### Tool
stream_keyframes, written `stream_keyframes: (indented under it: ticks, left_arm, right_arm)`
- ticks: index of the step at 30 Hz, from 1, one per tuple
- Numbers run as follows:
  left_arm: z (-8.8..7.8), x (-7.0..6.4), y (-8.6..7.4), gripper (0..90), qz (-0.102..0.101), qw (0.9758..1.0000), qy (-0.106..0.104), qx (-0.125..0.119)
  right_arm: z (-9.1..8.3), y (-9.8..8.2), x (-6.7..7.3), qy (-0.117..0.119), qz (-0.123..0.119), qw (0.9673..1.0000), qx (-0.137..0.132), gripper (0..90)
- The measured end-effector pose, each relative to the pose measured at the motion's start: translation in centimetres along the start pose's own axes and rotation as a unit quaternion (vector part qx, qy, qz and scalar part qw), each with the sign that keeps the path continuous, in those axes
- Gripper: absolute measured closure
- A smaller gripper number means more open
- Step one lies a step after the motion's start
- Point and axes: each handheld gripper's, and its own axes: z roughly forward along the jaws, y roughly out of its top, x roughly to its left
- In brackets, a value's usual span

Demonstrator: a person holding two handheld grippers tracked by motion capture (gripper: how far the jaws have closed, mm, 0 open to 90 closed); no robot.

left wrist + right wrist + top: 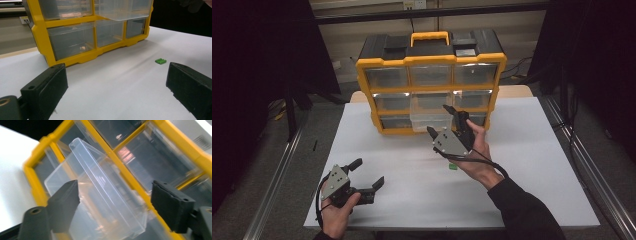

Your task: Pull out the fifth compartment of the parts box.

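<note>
Right hand-held gripper wide, empty; pulled-out clear drawer just ahead, between jaws.

Left gripper, jaws wide apart, faces yellow drawer cabinet; green piece lies on white table.

Yellow organizer blocks far centre of table; its clear drawer, pulled out of bottom row, juts twd right gripper, jaws apart just in front. Small green part lies mid-table. Open surface L, R & near edge
</note>
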Motion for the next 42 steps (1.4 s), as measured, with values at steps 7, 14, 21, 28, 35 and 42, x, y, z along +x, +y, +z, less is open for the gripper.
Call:
stream_keyframes:
  ticks: [7,14,21,28,35,42]
  left_arm:
    - [0.0,0.0,0.0,3.6,0.000,1.0000,0.000,-0.001]
    - [0.0,0.0,0.0,3.6,0.000,1.0000,0.002,0.001]
    - [0.0,0.1,-0.1,3.6,-0.012,0.9999,-0.001,0.000]
    - [-0.1,0.1,0.0,3.6,-0.007,1.0000,0.000,0.000]
    - [-0.1,0.1,0.0,3.6,-0.006,1.0000,0.003,0.002]
    - [-0.1,0.1,0.0,3.6,-0.004,1.0000,0.001,0.002]
  right_arm:
    - [0.0,-0.5,-1.3,0.035,0.112,0.9931,-0.004,11.0]
    - [-0.1,-1.1,-2.2,0.052,0.194,0.9796,-0.003,4.9]
    - [-0.2,-1.6,-2.7,0.072,0.247,0.9664,-0.008,2.6]
    - [-0.4,-2.4,-3.5,0.112,0.302,0.9465,-0.010,0.0]
    - [-0.7,-3.3,-3.6,0.123,0.314,0.9413,-0.008,0.0]
    - [-1.3,-4.6,-3.8,0.142,0.328,0.9339,0.007,0.0]
